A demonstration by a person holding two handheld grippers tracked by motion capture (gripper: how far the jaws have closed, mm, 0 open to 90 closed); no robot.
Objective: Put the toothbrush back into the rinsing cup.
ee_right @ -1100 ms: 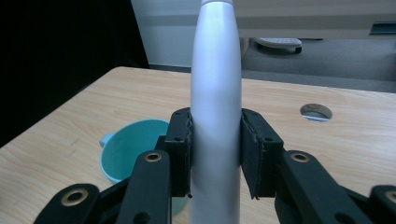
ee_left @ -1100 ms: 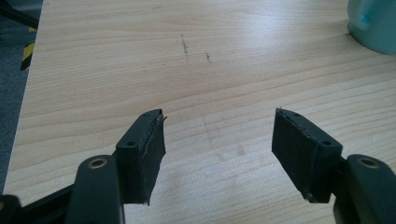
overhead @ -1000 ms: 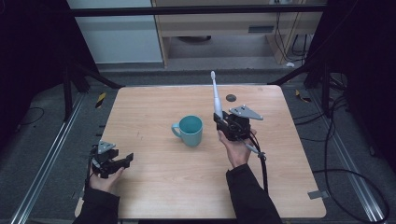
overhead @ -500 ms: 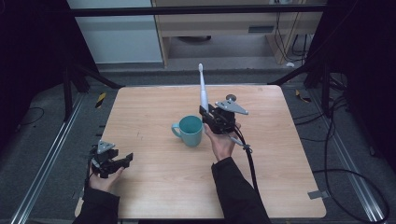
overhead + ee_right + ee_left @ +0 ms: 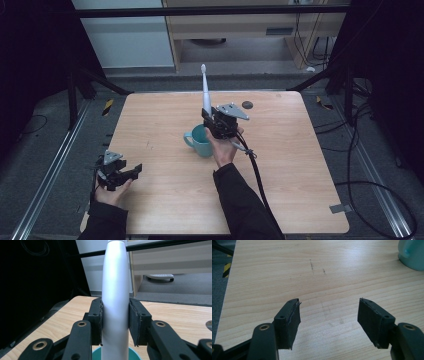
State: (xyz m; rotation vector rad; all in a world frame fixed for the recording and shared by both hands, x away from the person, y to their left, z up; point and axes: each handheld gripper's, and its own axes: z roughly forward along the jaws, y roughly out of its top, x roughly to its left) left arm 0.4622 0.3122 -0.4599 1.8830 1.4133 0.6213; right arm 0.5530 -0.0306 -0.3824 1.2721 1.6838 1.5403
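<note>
High view: your right gripper (image 5: 212, 120) holds the white electric toothbrush (image 5: 205, 92) upright just above the teal ceramic mug (image 5: 200, 142) at the middle of the light wooden desk (image 5: 300, 165). Your left gripper (image 5: 125, 172) rests well left of the mug.

Left gripper view: fingers (image 5: 289, 320) spread wide, nothing between them; the mug stands far right.

Right gripper view: fingers (image 5: 96, 321) clamp the toothbrush handle directly over the mug's rim.

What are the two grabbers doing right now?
Left gripper: open, holding nothing.
Right gripper: shut on the electric toothbrush, above the teal mug.
</note>
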